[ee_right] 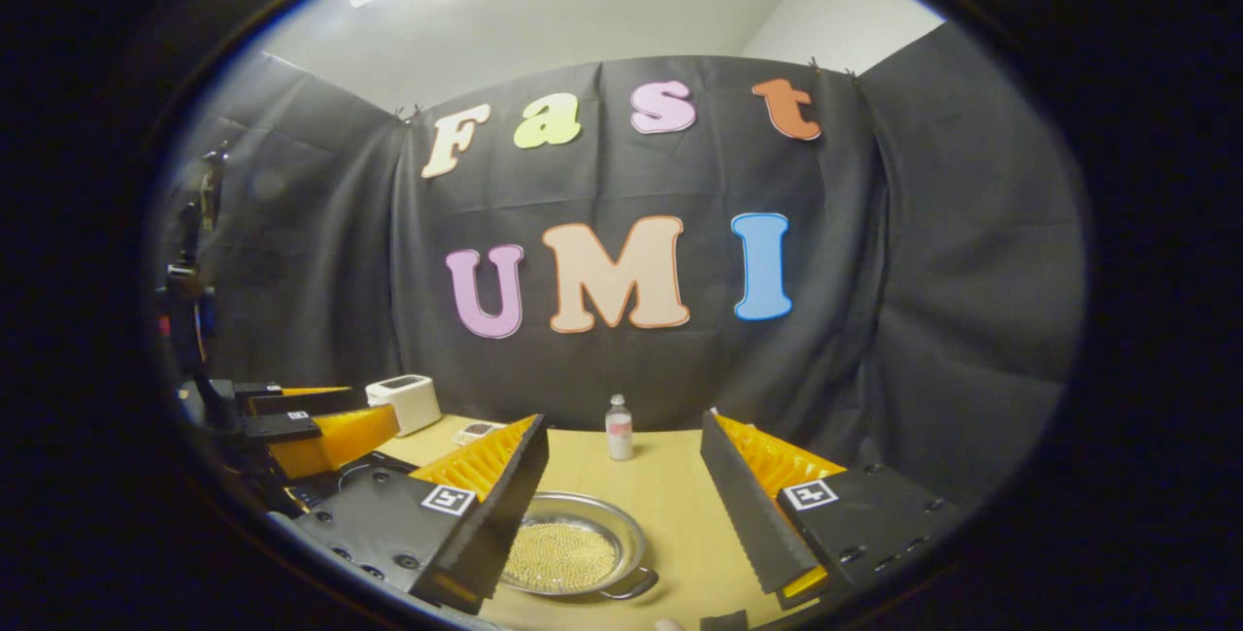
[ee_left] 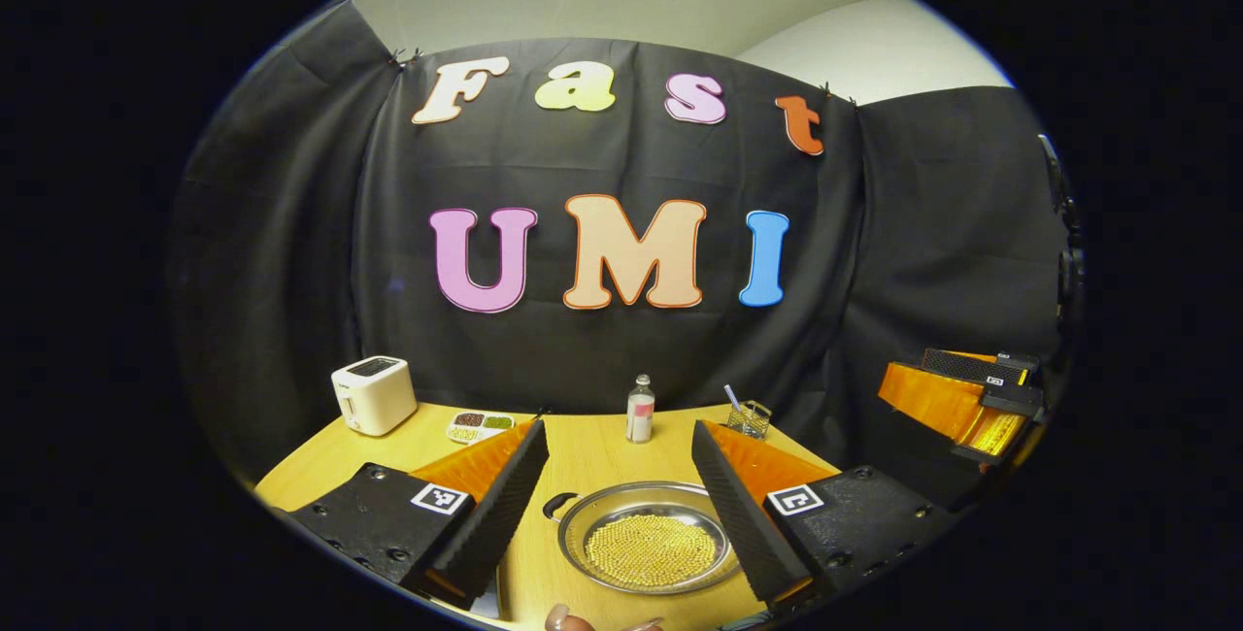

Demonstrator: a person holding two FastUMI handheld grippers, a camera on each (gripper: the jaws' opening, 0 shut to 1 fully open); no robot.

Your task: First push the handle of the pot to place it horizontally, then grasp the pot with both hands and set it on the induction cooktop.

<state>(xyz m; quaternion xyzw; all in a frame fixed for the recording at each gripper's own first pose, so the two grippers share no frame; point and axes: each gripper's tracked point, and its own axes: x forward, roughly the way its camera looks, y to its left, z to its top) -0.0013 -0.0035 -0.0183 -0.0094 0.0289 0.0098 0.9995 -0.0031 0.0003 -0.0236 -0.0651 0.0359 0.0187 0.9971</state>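
Observation:
A shallow steel pot [ee_left: 583, 514] with yellow beads in it sits on the wooden table [ee_left: 592, 456]. In the left gripper view it lies low between the fingers, and its loop handle [ee_left: 556, 505] points to the left. My left gripper [ee_left: 619, 427] hangs open above the pot with nothing between its fingers. The right gripper view has the pot [ee_right: 621, 529] at lower left, its handle [ee_right: 633, 584] toward the near right. My right gripper [ee_right: 622, 417] is open and holds nothing. Each gripper also shows off to the side of the other's view: the right gripper [ee_left: 961, 398] and the left gripper [ee_right: 301, 427].
A white toaster [ee_left: 374, 395], a small dish of beans [ee_left: 479, 425], a little bottle [ee_left: 639, 408] and a wire basket [ee_left: 750, 417] stand along the back of the table. A flat dark slab [ee_right: 335, 478] lies left of the pot. A person's fingertips [ee_left: 558, 619] show at the near edge.

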